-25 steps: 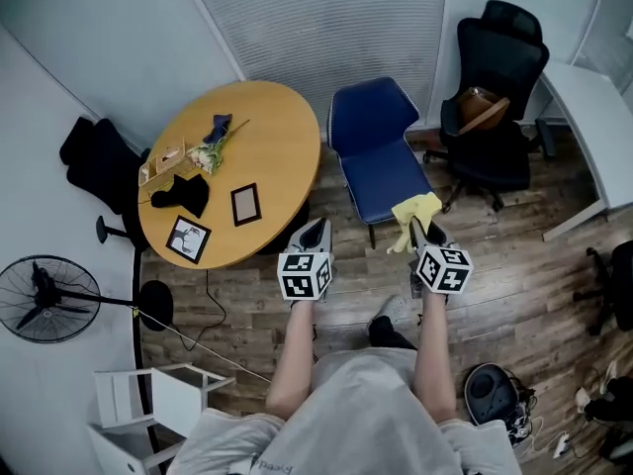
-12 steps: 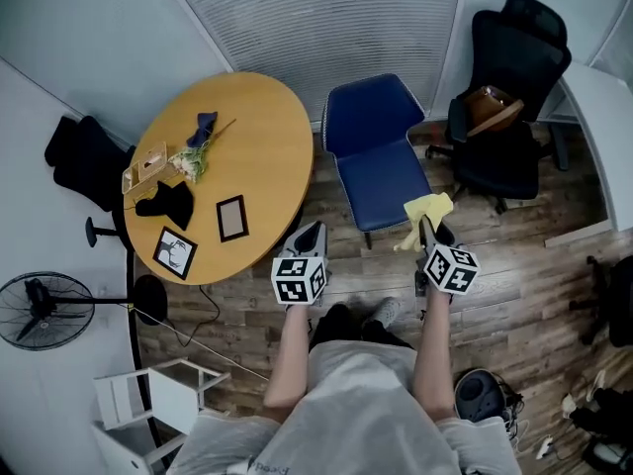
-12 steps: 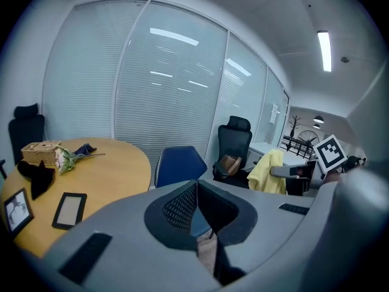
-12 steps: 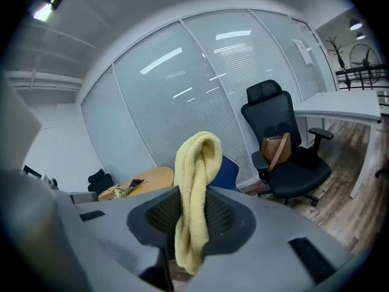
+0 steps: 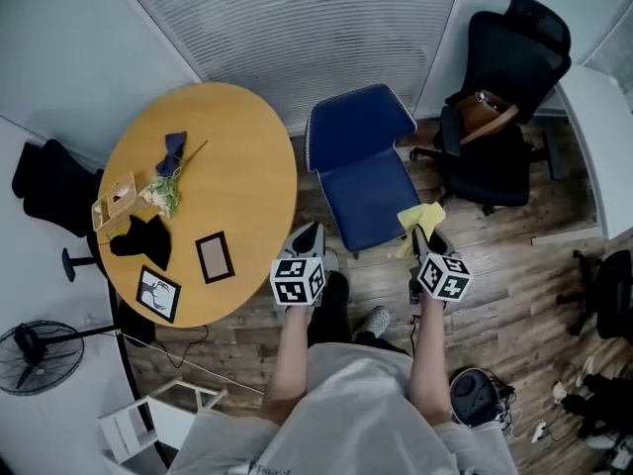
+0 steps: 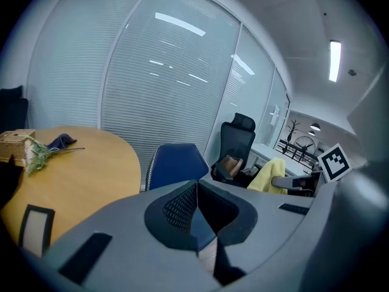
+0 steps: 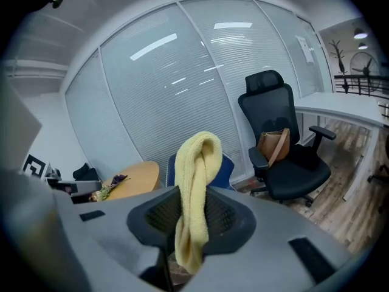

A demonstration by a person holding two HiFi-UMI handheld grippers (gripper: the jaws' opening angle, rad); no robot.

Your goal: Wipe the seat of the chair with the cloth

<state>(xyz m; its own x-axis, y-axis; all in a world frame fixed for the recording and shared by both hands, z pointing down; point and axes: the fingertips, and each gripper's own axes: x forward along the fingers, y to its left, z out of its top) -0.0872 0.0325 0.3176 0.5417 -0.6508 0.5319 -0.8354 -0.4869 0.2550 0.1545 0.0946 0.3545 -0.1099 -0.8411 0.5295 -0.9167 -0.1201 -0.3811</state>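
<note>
A blue chair point(image 5: 364, 178) stands ahead of me, its seat bare; its back shows in the left gripper view as the blue chair point(image 6: 173, 163). My right gripper point(image 5: 419, 234) is shut on a yellow cloth point(image 5: 419, 218) at the seat's near right corner. In the right gripper view the cloth point(image 7: 197, 187) stands up out of the closed jaws of the right gripper point(image 7: 188, 233). My left gripper point(image 5: 308, 237) hangs beside the seat's near left corner, shut with nothing in it; its jaws meet in the left gripper point(image 6: 197, 208).
A round wooden table point(image 5: 252, 181) at the left carries picture frames, a flower and a black item. A black office chair point(image 5: 499, 107) with a brown bag point(image 5: 483, 112) stands right of the blue chair. A fan point(image 5: 40, 356) and a white desk point(image 5: 598, 132) edge the wooden floor.
I have stepped closer to the blue chair; it and the table have shifted left and down in view. Both grippers keep their hold and pose, the cloth now over the seat's corner.
</note>
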